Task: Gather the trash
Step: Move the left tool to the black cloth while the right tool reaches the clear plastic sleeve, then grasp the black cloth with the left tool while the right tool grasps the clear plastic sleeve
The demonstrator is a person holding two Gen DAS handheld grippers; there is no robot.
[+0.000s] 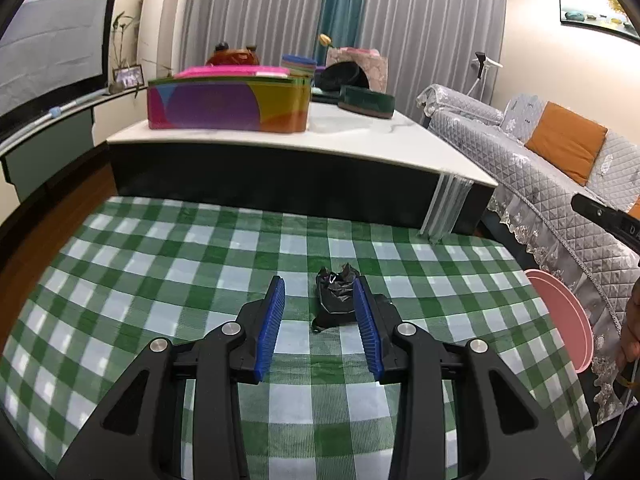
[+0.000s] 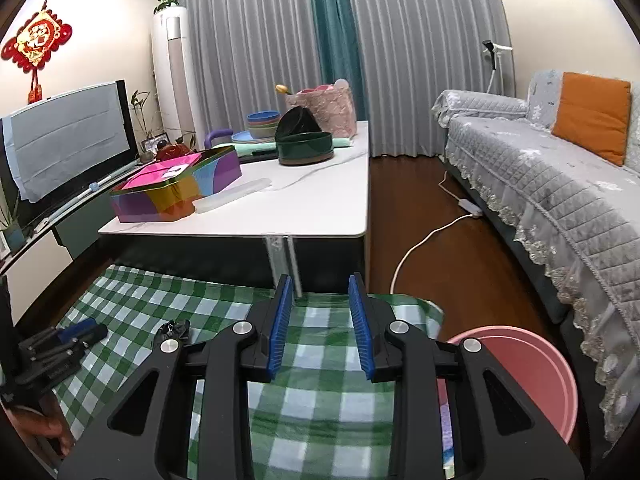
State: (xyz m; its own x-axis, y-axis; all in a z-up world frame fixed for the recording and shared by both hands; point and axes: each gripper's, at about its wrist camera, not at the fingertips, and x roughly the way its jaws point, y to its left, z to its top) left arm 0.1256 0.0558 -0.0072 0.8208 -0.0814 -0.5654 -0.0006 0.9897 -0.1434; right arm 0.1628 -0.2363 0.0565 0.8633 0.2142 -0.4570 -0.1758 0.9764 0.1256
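Observation:
A crumpled black piece of trash [image 1: 335, 300] lies on the green-and-white checked cloth [image 1: 160, 248]. My left gripper [image 1: 319, 286] is open, its blue pads on either side of the trash, the right pad [image 1: 366, 320] close against it. In the right wrist view the same trash [image 2: 173, 330] lies left of my right gripper [image 2: 319, 286], which is open and empty above the cloth's right part. A pink bucket [image 2: 532, 376] stands on the floor to the right of the cloth; its rim also shows in the left wrist view [image 1: 568, 312]. The left gripper shows at the far left of the right wrist view [image 2: 76, 334].
A low white-topped table [image 2: 312, 200] stands just beyond the cloth with a colourful box [image 2: 176, 188], bowls and a dark round tin [image 2: 306, 148]. A grey-covered sofa [image 2: 560, 184] runs along the right. A white cable and power strip [image 2: 468, 208] lie on the wood floor.

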